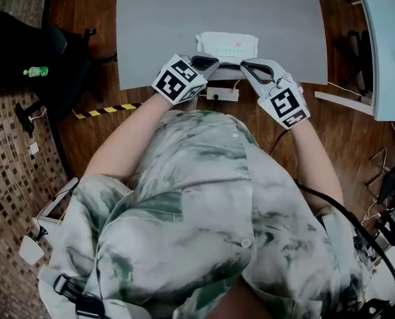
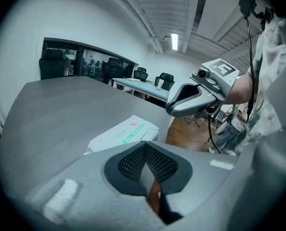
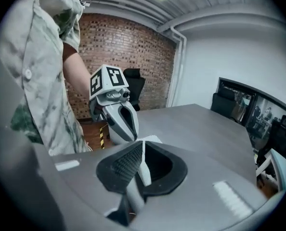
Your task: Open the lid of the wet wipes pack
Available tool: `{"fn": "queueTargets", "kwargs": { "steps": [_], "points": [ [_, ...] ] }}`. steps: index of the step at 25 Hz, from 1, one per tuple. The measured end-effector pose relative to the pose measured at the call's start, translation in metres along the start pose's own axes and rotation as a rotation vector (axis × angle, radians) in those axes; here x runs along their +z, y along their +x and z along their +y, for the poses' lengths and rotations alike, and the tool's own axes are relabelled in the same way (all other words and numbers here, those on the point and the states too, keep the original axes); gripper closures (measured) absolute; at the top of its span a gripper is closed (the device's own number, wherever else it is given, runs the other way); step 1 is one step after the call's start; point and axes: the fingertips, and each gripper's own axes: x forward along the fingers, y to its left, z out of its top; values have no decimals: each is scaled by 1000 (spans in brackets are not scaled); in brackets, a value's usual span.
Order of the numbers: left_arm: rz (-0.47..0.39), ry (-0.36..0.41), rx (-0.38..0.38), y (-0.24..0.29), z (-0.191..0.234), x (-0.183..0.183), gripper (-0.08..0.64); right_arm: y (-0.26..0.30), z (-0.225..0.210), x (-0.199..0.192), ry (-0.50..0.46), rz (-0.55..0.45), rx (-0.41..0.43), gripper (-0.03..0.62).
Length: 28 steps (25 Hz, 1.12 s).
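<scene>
Head view: pack [image 1: 227, 45] lay flat on the grey tabletop [image 1: 157, 18], just ahead of both grippers' tips. Left gripper [image 1: 207, 62] and right gripper [image 1: 249, 65] hung side by side over the near edge, tips angled toward each other and close together. Could not tell any contact with the pack.

Left gripper view: left gripper [image 2: 145, 160] had its jaws pressed together, nothing between them. Pack [image 2: 126, 133] sat just beyond the tips, a little to the left, green print facing up. Right gripper [image 2: 193, 97] hung above and right of the pack.

Right gripper view: right gripper [image 3: 142, 158] had its jaws pressed together, empty. Left gripper [image 3: 119, 119] was just past the tips, to the left. A white corner of the pack [image 3: 152, 139] showed beyond the jaws, the rest hidden.
</scene>
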Motion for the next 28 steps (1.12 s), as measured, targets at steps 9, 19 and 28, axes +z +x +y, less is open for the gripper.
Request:
{"fn": "queueTargets", "kwargs": {
  "steps": [9, 19, 28],
  "points": [
    [66, 16, -78, 31, -3, -13, 560, 54, -2, -40, -168, 187, 82, 522],
    [108, 24, -93, 43, -2, -25, 560, 66, 6, -56, -284, 252, 114, 545],
    [119, 44, -85, 42, 0, -26, 560, 65, 9, -53, -273, 262, 148, 577]
  ]
}}
